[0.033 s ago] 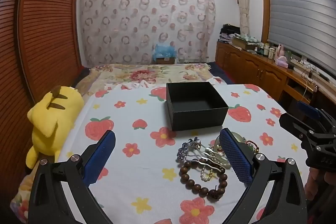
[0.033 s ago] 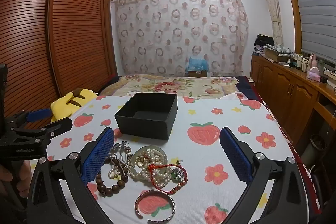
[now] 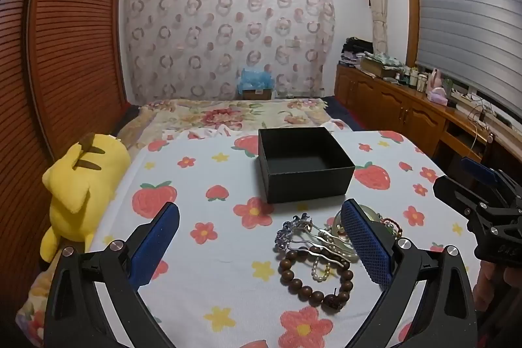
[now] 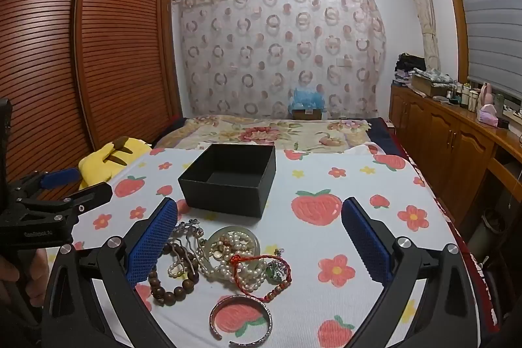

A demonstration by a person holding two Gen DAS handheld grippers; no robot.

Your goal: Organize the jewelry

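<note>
An open, empty black box (image 3: 305,167) (image 4: 230,180) stands on the strawberry-print bedspread. In front of it lies a jewelry pile: a brown wooden bead bracelet (image 3: 313,282) (image 4: 171,287), silver hair pins (image 3: 303,234) (image 4: 187,234), pearl strands on a pale green bangle (image 4: 233,250), a red cord bracelet (image 4: 261,273) and a silver cuff bangle (image 4: 241,320). My left gripper (image 3: 259,243) is open and empty, just before the pile's left part. My right gripper (image 4: 259,243) is open and empty above the pile. Each gripper shows in the other's view, the right (image 3: 479,201) and the left (image 4: 55,194).
A yellow plush toy (image 3: 81,185) (image 4: 111,158) lies at the bed's left edge beside a slatted wooden wardrobe (image 4: 81,54). A floral quilt (image 4: 270,131) lies behind the box. Wooden cabinets (image 4: 456,136) with clutter line the right wall.
</note>
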